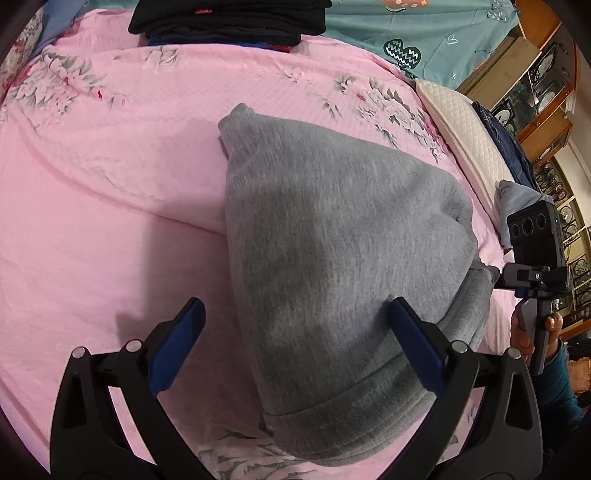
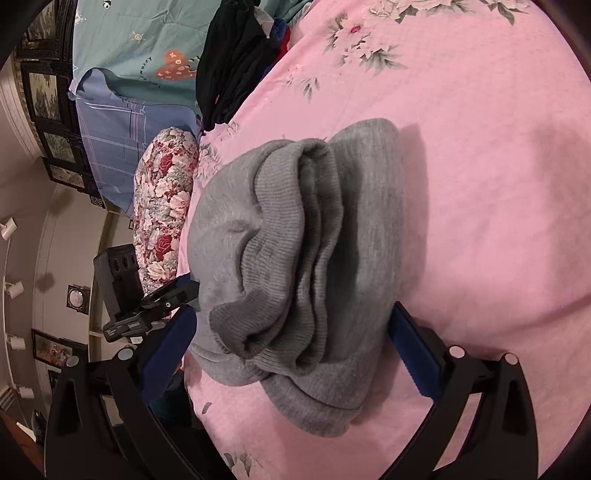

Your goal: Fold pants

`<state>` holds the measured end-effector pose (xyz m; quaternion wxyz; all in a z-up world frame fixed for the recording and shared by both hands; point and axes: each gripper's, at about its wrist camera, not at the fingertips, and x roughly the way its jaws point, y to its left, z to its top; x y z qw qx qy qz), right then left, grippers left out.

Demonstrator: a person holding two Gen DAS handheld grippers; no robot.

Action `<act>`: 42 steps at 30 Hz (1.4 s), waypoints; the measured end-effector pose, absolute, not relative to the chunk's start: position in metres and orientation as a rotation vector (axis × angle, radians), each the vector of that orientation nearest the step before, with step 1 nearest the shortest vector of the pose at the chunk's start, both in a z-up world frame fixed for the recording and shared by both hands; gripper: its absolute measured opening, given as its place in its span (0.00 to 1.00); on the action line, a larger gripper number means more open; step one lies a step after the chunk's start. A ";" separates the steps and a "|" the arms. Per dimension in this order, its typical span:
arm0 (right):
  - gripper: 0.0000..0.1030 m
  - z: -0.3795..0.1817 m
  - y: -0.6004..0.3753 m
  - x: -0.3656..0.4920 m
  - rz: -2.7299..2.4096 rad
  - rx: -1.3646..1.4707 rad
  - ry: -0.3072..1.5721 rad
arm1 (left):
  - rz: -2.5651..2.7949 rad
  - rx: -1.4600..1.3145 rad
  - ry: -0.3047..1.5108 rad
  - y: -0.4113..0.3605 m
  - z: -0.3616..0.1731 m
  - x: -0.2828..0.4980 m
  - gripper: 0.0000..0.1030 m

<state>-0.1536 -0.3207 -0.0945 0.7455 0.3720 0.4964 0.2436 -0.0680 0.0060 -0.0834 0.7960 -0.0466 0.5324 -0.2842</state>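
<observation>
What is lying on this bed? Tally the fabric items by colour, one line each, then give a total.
Grey: 1, the folded pants
Black: 1, a stack of dark clothes
Cream: 1, a quilted pillow
Red floral: 1, a pillow
Dark blue: 1, a denim garment
Total: 5, all on or beside the pink bedspread.

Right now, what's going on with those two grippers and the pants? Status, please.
Left gripper open, right gripper open, neither holding cloth. Gray pants folded in a bundle on pink bedsheet. Nothing in the way.

Left gripper (image 1: 293,325) jaws wide apart; right gripper (image 2: 291,332) likewise
</observation>
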 end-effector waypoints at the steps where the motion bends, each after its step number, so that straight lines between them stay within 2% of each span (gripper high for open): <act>1: 0.99 -0.095 -0.318 -0.154 0.555 0.823 1.089 | -0.615 -0.108 1.151 0.007 -0.084 -0.068 0.98; 9: 0.99 -0.094 -0.324 -0.174 0.622 0.771 1.224 | -0.671 -0.197 1.236 0.013 -0.099 -0.056 0.98; 21: 0.98 -0.098 -0.306 -0.155 0.694 0.898 1.096 | -0.715 -0.291 1.261 0.022 -0.101 -0.050 0.98; 25: 0.72 -0.102 -0.307 -0.158 0.657 0.829 1.086 | -0.720 -0.243 1.248 0.007 -0.100 -0.048 0.98; 26: 0.67 -0.100 -0.306 -0.158 0.656 0.790 1.081 | -0.718 -0.226 1.246 0.004 -0.100 -0.048 0.98; 27: 0.59 -0.096 -0.302 -0.160 0.656 0.683 1.077 | -0.718 -0.216 1.244 0.003 -0.099 -0.049 0.98; 28: 0.57 -0.094 -0.298 -0.163 0.656 0.616 1.081 | -0.721 -0.211 1.244 0.002 -0.099 -0.049 0.98; 39: 0.56 -0.107 -0.312 -0.164 0.709 0.650 1.098 | -0.837 -0.319 1.220 -0.015 -0.106 -0.044 0.97; 42: 0.57 -0.105 -0.311 -0.166 0.696 0.667 1.092 | -0.826 -0.323 1.217 -0.011 -0.106 -0.044 0.88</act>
